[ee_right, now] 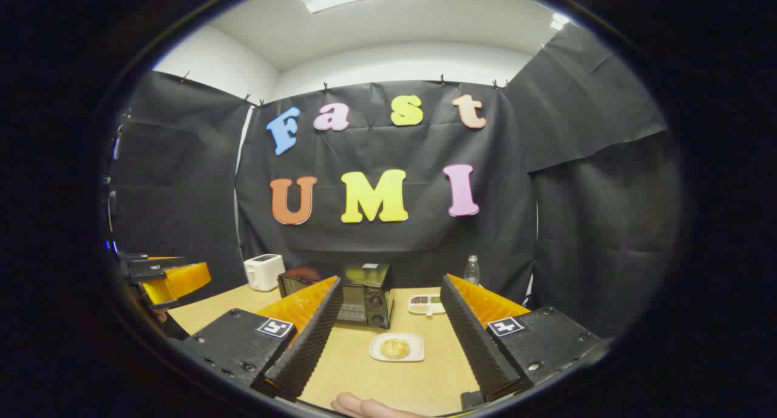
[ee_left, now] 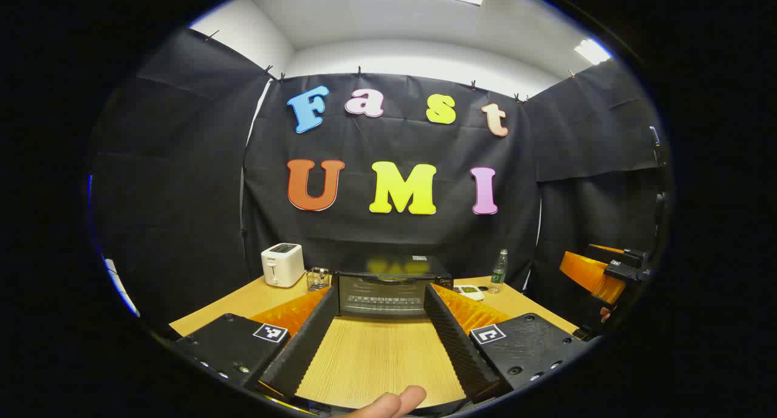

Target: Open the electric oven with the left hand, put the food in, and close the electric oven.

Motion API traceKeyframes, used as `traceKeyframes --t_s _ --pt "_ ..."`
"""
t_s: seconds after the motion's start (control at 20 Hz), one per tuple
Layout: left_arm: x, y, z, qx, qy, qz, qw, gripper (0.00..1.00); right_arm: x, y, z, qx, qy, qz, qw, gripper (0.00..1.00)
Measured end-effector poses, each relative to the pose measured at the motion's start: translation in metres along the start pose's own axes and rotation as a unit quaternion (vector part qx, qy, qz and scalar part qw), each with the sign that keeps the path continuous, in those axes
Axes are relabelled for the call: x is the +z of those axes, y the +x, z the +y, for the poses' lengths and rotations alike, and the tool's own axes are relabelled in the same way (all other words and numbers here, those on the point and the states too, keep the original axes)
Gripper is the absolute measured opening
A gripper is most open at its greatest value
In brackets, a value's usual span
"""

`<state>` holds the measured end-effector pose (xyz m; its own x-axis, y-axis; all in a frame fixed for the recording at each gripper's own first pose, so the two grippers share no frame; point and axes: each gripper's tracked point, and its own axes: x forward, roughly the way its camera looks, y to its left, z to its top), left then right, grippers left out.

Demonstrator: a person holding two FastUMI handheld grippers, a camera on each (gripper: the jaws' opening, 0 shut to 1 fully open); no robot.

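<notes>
1. Left gripper view: the left gripper (ee_left: 379, 309) hangs over the wooden counter (ee_left: 376, 357), jaws wide and holding nothing. The electric oven (ee_left: 388, 287) sits framed between them at the far side of the counter, door shut and facing the camera, long axis running side to side. A white toaster (ee_left: 282, 264) stands to its left, a bottle (ee_left: 498, 271) to its right.

2. Right gripper view: the right gripper (ee_right: 391, 309) has its jaws wide, empty. The food (ee_right: 395, 347), a round bun, lies on a white plate (ee_right: 397, 347) between them, near the oven's front right corner.

Black oven (ee_right: 358, 293), white toaster (ee_left: 282, 264), tan table (ee_left: 376, 357)
</notes>
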<state>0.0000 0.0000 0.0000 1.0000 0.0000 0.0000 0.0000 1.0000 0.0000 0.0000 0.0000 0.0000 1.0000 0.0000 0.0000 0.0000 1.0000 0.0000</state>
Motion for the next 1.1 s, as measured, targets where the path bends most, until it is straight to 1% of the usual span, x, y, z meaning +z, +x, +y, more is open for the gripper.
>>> traceKeyframes --t_s 0.2,0.4,0.6,0.85,0.95,1.1 --pt "-0.006 0.009 0.002 0.004 0.005 0.010 1.000 0.94 -0.002 0.000 -0.007 0.001 0.008 -0.004 1.000 0.99" --pt "-0.005 0.018 -0.002 -0.002 0.013 0.007 1.000 0.94 -0.005 0.004 -0.021 -0.010 0.012 -0.009 1.000 0.99" --pt "0.001 0.041 -0.005 -0.003 0.026 0.009 1.000 0.94 -0.007 0.003 -0.030 -0.012 0.015 -0.011 1.000 0.99" --pt "-0.009 0.100 -0.010 -0.019 0.022 0.034 0.999 0.94 -0.013 0.008 -0.046 -0.016 0.014 -0.011 1.000 0.99" --pt "-0.018 0.133 -0.015 -0.033 0.011 0.051 0.998 0.94 -0.015 0.011 -0.050 -0.015 0.010 -0.010 1.000 0.99" --pt "-0.032 0.187 -0.015 -0.037 -0.006 0.073 0.997 0.94 -0.021 0.016 -0.058 -0.015 0.008 -0.008 1.000 0.99"
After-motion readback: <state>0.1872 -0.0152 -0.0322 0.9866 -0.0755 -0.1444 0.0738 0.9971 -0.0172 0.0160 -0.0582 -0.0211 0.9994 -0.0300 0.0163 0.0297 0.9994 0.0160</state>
